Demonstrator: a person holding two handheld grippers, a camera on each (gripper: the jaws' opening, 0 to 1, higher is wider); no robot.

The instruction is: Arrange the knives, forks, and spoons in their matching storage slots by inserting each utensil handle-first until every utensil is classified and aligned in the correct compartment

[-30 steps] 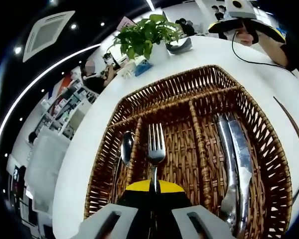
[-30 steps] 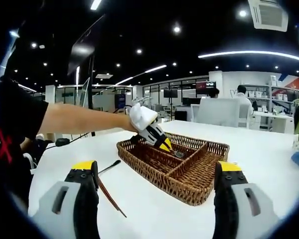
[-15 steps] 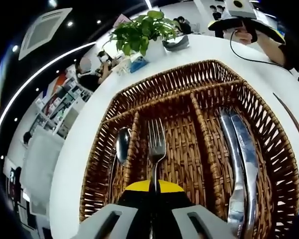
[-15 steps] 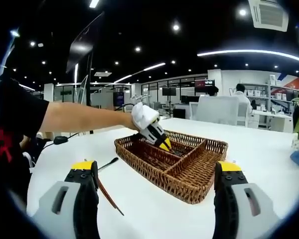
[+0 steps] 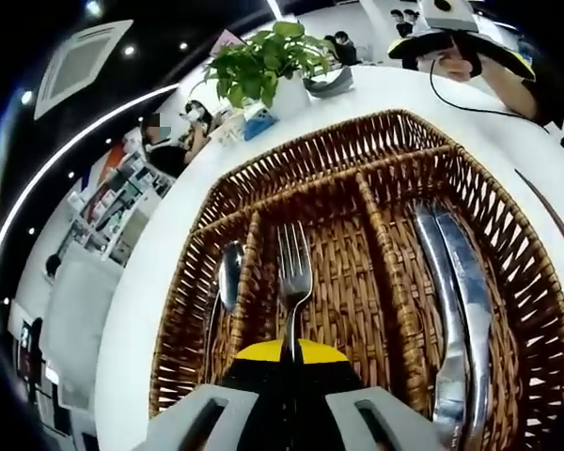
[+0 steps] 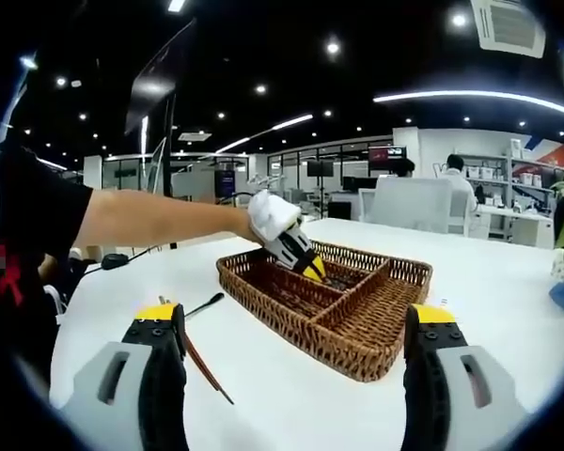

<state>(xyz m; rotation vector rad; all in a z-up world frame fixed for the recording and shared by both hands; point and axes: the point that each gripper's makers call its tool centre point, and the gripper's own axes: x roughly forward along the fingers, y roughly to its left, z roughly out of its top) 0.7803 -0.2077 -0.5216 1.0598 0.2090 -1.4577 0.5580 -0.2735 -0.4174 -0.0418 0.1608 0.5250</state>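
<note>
While our left gripper (image 5: 284, 349) stays clamped on the fork (image 5: 292, 273), its tines pointing ahead of the jaws over the wicker tray's (image 5: 357, 150) middle slot, little has shifted. 2 knives (image 5: 456, 310) lie right, a spoon (image 5: 227, 274) left. Our right gripper (image 6: 296, 324) hangs wide open.

Not much diff tbh. In the right gripper view the left gripper (image 6: 312, 270), yellow-tipped w/ a white-wrapped hand behind it, sits a bit higher over the brown wicker cutlery basket (image 6: 357, 348) vs 1 s ago, tips near the far rim now instead of down in the compartment. The silver metal fork (image 5: 293, 274) it's clamped on moves w/ it, so in the left gripper view it's a touch higher against the weave. The basket edges a bit left in the right gripper view, prob just camera drift.
</note>
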